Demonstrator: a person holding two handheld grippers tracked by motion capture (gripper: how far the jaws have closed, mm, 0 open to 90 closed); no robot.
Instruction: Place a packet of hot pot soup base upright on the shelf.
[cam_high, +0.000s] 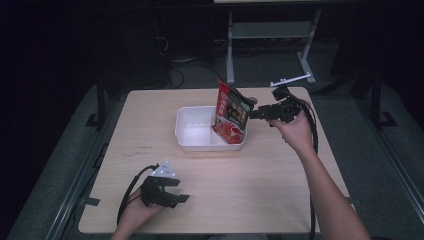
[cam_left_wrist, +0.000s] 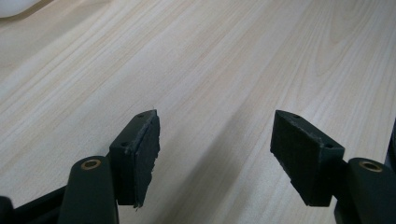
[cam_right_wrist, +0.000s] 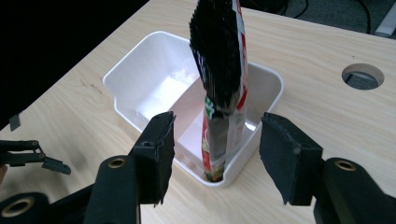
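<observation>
A: Desk first, pale wood, seen from above. What sits at the left?

B: Left gripper, low at the near left edge, held in a hand that comes in from the bottom. Its jaws stand spread wide. In the left gripper view the left gripper has nothing but bare wood grain between the two black pads, and a sliver of the white tub shows in the far corner.

A: And toward the middle?

B: White tub, a rectangular plastic one, on the far half of the desk, well apart from the left gripper. A low divider splits it into two compartments. The snack packet stands in the right-hand compartment, tilted, its foot in the tub's near right corner and its red printed face leaning over the right wall.

A: How does it look from the other gripper?

B: In the right gripper view the snack packet rises nearly upright out of the white tub, dark back panel toward the camera, top cut off by the frame edge.

A: And at the right?

B: Right gripper, held level just beside the packet's upper part. The right gripper has its jaws parted on either side of the packet, pads not pressing it. A round cable hole sits in the desk beyond
</observation>
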